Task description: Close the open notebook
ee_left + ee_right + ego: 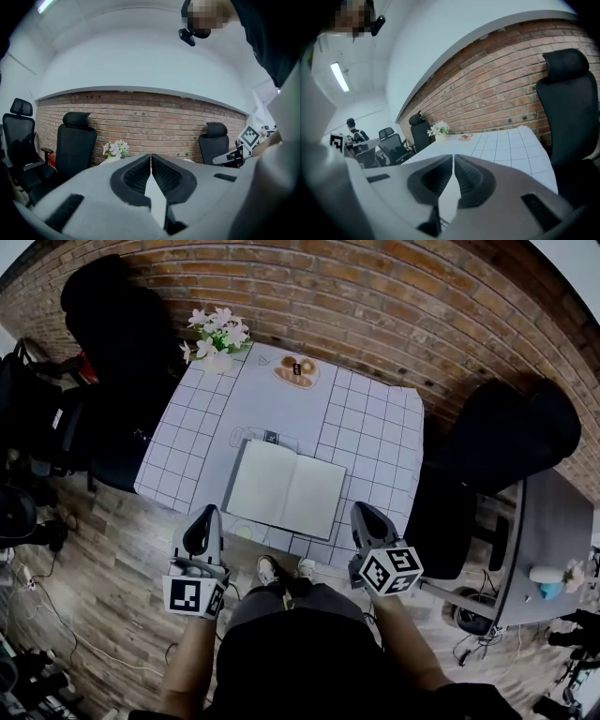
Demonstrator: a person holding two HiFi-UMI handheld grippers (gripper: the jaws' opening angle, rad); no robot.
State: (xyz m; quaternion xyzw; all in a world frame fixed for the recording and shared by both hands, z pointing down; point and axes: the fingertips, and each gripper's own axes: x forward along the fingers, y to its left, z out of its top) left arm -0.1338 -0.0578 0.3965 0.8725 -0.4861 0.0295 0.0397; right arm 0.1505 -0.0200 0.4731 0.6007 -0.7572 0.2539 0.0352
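An open notebook (286, 488) with blank pale pages lies flat near the front edge of the white grid-patterned table (366, 418). My left gripper (203, 518) hovers just off the table's front edge, left of the notebook's near corner, shut and empty. My right gripper (362, 517) is at the front edge to the right of the notebook, also shut and empty. In the left gripper view the left gripper (151, 157) has its jaws together, pointing level over the table. In the right gripper view the right gripper (453, 158) has its jaws closed, tilted slightly down over the tabletop.
A pot of white flowers (217, 337) stands at the table's far left corner, an orange-patterned plate (296, 369) beside it. Black office chairs (122, 352) stand left and right (506, 432) of the table. A brick wall (375, 296) runs behind. A second desk (553, 549) stands at right.
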